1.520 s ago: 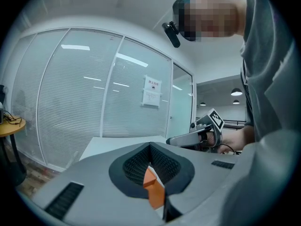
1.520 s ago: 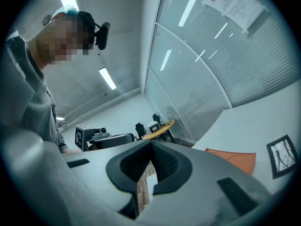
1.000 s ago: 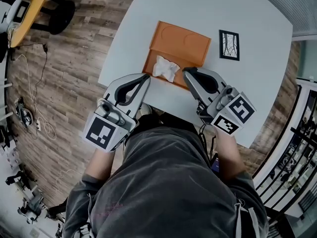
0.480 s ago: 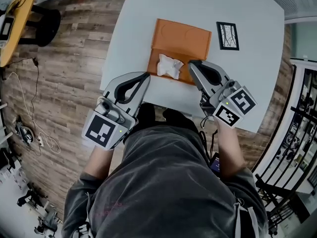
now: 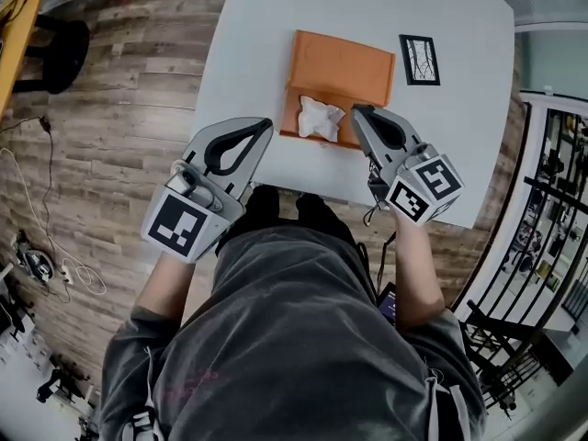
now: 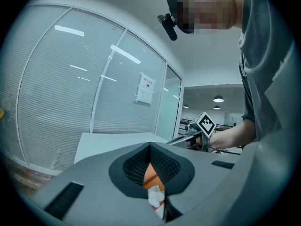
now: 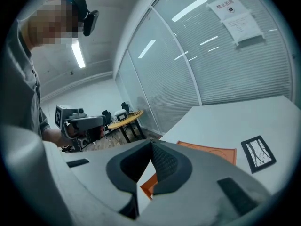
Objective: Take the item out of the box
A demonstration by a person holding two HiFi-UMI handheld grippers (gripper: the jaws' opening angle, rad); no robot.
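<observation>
An orange box (image 5: 342, 67) lies opened flat on the white table (image 5: 459, 145). A crumpled white item (image 5: 320, 118) rests in its near part. My right gripper (image 5: 356, 110) is shut with nothing in it, its tips just right of the item above the box's near right edge. My left gripper (image 5: 266, 125) is shut and empty, off the table's near left edge, short of the box. Past the closed jaws, the left gripper view (image 6: 150, 146) shows the white item (image 6: 155, 197) and the box (image 6: 149, 172). The right gripper view (image 7: 151, 142) shows the box (image 7: 211, 152).
A black-framed card (image 5: 420, 60) lies on the table right of the box, also in the right gripper view as the card (image 7: 257, 153). Wooden floor (image 5: 119, 108) spreads left of the table. A black railing (image 5: 551, 219) stands at the right. A glass wall with blinds lies beyond the table.
Both grippers have moved forward toward the box. The right tips now sit beside the white item, and the left tips have come closer to the table's near edge. Both stay shut.
</observation>
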